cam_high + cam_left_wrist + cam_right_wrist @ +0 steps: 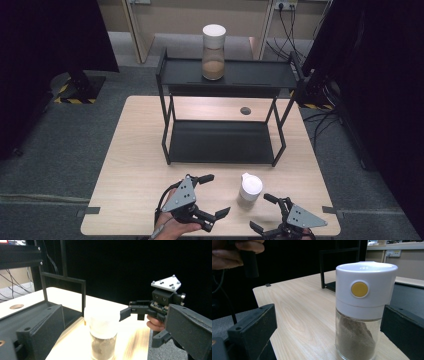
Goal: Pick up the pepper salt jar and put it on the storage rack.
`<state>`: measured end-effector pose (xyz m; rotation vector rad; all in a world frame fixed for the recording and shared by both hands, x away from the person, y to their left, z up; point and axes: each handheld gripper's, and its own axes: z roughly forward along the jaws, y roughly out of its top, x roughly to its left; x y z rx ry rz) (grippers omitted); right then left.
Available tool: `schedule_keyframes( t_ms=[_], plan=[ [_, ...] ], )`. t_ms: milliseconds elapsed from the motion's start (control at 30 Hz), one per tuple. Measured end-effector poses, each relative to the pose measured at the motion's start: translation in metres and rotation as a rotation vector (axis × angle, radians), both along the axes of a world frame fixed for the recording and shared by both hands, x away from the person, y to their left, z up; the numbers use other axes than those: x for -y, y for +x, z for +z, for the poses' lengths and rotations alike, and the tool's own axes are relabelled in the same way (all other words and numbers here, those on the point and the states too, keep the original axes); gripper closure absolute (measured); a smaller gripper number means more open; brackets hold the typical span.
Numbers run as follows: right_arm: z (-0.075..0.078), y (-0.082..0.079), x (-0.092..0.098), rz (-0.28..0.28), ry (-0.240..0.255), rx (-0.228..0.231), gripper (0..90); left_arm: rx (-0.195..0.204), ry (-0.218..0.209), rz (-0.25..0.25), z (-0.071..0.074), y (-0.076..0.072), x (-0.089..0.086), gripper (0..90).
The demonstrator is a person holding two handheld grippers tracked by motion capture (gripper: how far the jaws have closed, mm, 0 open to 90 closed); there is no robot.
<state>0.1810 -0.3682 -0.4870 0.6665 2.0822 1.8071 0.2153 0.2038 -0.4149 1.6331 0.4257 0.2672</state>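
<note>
Approaching: right gripper [264, 212] jaws wide, holding nothing.
Jar [361, 310]: between its jaws, upright, untouched.
Left gripper [214, 193]: open, empty.
Grip: close squarely on glass, below cap.

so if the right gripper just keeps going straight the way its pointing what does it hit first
Most likely the near jar on the table. In the right gripper view it stands straight ahead between the open jaws of the right gripper, untouched. Depth is hard to judge, but nothing lies before it.
</note>
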Motion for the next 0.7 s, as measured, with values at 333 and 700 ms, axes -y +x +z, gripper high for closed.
schedule_keyframes(
  t_ms=[333,700],
  plan=[
    [0.0,0.0,0.0,0.001,-0.005,0.0,1.2,0.014,-0.002,-0.005,-0.016,-0.006,-0.004,1.9],
    [0.001,-0.001,0.0,-0.001,-0.005,0.009,1.2,-0.008,-0.012,-0.011,-0.04,-0.009,-0.007,1.8]
  ],
)
